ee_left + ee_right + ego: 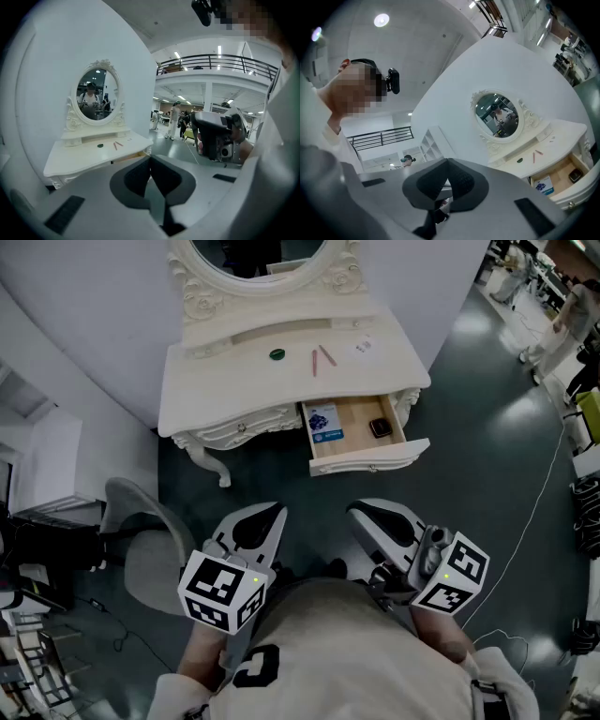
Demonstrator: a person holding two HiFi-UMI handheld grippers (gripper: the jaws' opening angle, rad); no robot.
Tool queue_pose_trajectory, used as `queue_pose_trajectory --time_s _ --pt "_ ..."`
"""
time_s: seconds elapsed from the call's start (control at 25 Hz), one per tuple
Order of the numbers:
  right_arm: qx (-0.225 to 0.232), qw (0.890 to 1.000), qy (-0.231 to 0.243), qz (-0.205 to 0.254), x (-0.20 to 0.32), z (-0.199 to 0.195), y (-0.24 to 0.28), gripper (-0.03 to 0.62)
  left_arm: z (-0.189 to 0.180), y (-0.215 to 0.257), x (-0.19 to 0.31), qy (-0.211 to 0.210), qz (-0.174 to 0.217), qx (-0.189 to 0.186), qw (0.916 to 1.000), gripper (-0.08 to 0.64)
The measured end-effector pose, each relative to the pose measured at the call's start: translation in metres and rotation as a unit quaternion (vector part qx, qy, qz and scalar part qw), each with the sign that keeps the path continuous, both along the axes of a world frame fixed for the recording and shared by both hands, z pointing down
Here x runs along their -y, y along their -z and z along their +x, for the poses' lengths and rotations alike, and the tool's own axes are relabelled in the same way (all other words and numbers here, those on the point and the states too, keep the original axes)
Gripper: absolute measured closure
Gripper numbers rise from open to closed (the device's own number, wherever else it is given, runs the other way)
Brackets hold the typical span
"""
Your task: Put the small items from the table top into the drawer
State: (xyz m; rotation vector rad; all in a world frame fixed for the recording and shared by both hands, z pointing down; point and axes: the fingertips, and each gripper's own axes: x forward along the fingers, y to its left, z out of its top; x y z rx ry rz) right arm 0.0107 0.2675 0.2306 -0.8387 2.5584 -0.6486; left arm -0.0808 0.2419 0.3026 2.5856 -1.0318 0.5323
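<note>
The left claw (265, 521) is pressed together, its two dark pads meet and nothing stands between them. The right claw (367, 517) is pressed together in the same way and is also empty. Both claws are held low and close in front of the person's body, side by side, each with its marker cube at the back. They are over the dark floor (469, 427) and well apart from the furniture. A grey chair (141, 554) stands just left of the left claw.

Ahead of the claws is the white counter (216, 381), with an oval mirror (258, 259) at its back. The drawer (370, 462) on its right side is pulled open. In the drawer lie a blue and white packet (324, 424) at the left and a dark square item (380, 427) at the right, apart from each other.

The small items are on the counter top. A green round piece (277, 354) lies near the middle. Just right of it are two pink sticks (314, 362), close to each other and a little spread. A small white card (364, 346) lies more to the right, near the edge.
</note>
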Motion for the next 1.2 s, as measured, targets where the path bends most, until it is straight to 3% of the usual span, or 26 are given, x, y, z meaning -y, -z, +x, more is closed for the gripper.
queue_pose_trajectory --time_s 0.36,0.76,1.08,1.2 --pt "-0.009 1.0 0.025 -0.011 0.003 0.039 -0.012 0.565 0.045 -0.005 -0.003 -0.003 0.004 0.022 0.9997 0.507" --pt "-0.014 0.998 0.054 -0.013 -0.004 0.06 -0.025 0.563 0.085 -0.011 -0.007 -0.046 0.004 0.057 0.9973 0.508" --pt "-0.045 0.996 0.07 -0.02 -0.001 0.041 -0.031 0.563 0.065 -0.015 0.012 -0.021 0.007 0.04 0.9989 0.508" --pt "-0.058 0.996 0.063 -0.026 0.005 0.032 -0.033 0.563 0.058 -0.011 0.02 -0.022 0.0 0.003 0.9998 0.508"
